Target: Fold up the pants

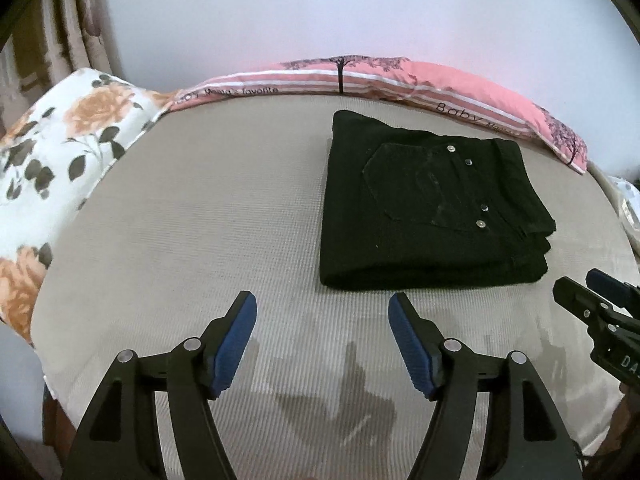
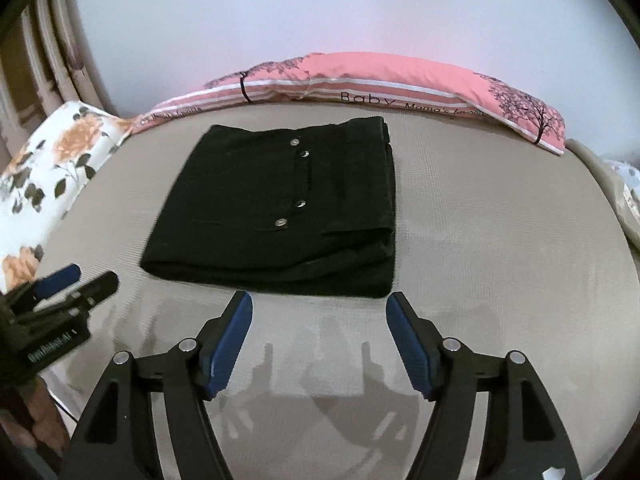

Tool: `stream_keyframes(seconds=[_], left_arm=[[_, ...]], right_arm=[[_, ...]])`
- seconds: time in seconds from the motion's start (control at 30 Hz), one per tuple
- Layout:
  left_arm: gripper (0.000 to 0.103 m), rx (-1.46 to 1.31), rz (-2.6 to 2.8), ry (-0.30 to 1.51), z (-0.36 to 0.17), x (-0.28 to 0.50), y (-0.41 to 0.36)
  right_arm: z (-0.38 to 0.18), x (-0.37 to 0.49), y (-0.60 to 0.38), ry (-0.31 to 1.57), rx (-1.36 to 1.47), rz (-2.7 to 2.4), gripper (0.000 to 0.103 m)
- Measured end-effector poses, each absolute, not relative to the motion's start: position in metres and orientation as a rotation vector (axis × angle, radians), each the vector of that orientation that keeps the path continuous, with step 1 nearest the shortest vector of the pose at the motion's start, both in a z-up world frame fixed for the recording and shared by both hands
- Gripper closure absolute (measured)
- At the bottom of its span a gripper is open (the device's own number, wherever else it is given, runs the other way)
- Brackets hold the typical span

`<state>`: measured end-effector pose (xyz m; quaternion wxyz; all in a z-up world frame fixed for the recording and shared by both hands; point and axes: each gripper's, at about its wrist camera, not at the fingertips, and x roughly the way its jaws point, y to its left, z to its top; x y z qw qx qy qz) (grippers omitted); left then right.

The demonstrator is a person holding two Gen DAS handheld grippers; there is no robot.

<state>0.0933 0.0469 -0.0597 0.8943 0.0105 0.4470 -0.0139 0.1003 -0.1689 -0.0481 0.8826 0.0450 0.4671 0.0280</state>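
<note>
Black pants (image 1: 428, 204) lie folded into a compact rectangle on the beige bed sheet (image 1: 200, 220), back pocket and metal rivets facing up. They also show in the right wrist view (image 2: 280, 208). My left gripper (image 1: 323, 308) is open and empty, just in front of the pants' near left corner. My right gripper (image 2: 319, 308) is open and empty, just short of the pants' near edge. Each gripper shows at the side of the other's view: the right one (image 1: 592, 292), the left one (image 2: 84, 280).
A pink striped pillow (image 1: 360, 76) lies along the far edge of the bed by the wall. A floral pillow (image 1: 60, 152) lies at the left. Curtains (image 1: 68, 32) hang at the far left. Other bedding (image 2: 624, 200) sits at the right edge.
</note>
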Motion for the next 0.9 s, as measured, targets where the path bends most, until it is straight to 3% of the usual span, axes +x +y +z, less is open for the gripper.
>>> stream_keyframes(seconds=[0.33,0.9], left_arm=[[0.031,0.043,-0.024,0.898,-0.057,0.070,0.039],[0.031,0.065,-0.013,0.900,-0.058,0.064,0.032]], right_arm=[[-0.042,0.085,-0.151,0.924,-0.009,0.090,0.032],[-0.048,0.088,-0.159,0.950,0.048,0.073,0.029]])
